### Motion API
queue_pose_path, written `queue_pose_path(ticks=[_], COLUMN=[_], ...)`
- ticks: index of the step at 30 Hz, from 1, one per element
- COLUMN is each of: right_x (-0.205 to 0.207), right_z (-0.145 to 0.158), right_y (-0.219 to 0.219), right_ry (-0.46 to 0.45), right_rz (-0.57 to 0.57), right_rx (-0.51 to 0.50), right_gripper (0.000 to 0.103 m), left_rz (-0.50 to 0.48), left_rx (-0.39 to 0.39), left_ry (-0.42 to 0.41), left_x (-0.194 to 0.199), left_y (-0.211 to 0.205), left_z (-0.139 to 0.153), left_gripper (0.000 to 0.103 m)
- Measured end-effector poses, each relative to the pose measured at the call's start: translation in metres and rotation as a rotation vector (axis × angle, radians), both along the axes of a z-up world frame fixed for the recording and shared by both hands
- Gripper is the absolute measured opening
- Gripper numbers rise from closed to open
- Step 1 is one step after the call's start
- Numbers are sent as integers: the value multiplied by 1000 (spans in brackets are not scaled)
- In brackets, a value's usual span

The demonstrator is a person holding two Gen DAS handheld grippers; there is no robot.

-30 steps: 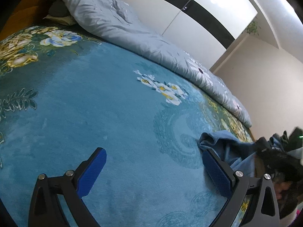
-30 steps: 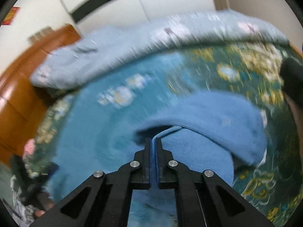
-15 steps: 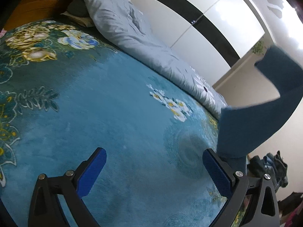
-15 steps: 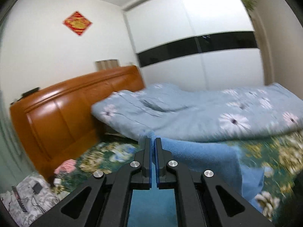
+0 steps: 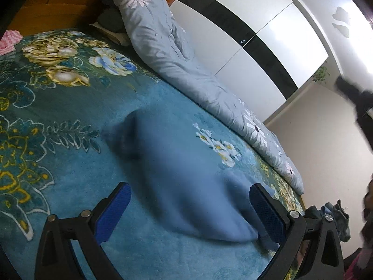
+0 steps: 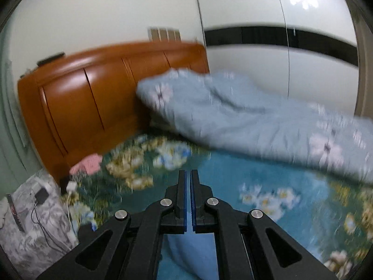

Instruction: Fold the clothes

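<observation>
I was at the lay-out step: right gripper [image 6: 188, 200] was clenched, apparently on an edge of the blue garment [image 5: 186, 182], which hung below the fingers in its own view. The rest draped blurred across the teal floral blanket [image 5: 70, 163], between the left gripper's [image 5: 188, 207] spread, empty jaws. Next move, I judged: spread it flat, then left grabs a free edge. Couldn't make out the pinch point, collar or sleeves; the garment's near edge was cut off behind the right finger [image 5: 268, 210].
</observation>
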State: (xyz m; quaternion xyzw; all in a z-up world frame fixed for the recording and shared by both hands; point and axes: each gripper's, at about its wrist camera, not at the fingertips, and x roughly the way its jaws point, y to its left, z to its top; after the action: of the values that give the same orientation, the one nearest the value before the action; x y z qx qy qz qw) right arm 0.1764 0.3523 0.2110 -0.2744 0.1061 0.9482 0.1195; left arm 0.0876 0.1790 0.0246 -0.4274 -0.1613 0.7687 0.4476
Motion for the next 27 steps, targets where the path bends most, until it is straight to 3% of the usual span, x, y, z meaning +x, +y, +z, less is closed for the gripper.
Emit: queue_pose_path(ticks=[3,8,12,15,19,27], right_x=[2,43,100,134,153,136], right_z=[-29,-82,-140,-166,-176,-173], right_y=[13,44,86,109,118,90], right_ry=[-63,-219,-320,-294,-213,-168], right_rz=[-12,-88,-231,-293,-279,-142], right_rx=[-31,-37,-130,-265,-372,-370], right_gripper=[3,3,13,36,37,37], left_rz=[-4,0,-4,-11,-27,-57], left_rx=[-28,-72,-112,-157,-219,-266], left_ry=[0,-13,-22,-17,-9,8], left_x=[-1,-2,1,5,10,20], left_y=[1,4,12,23,39,59], left_z=[-3,-10,-18,-24,-32,-38], left_gripper=[103,103,103,103,103,103])
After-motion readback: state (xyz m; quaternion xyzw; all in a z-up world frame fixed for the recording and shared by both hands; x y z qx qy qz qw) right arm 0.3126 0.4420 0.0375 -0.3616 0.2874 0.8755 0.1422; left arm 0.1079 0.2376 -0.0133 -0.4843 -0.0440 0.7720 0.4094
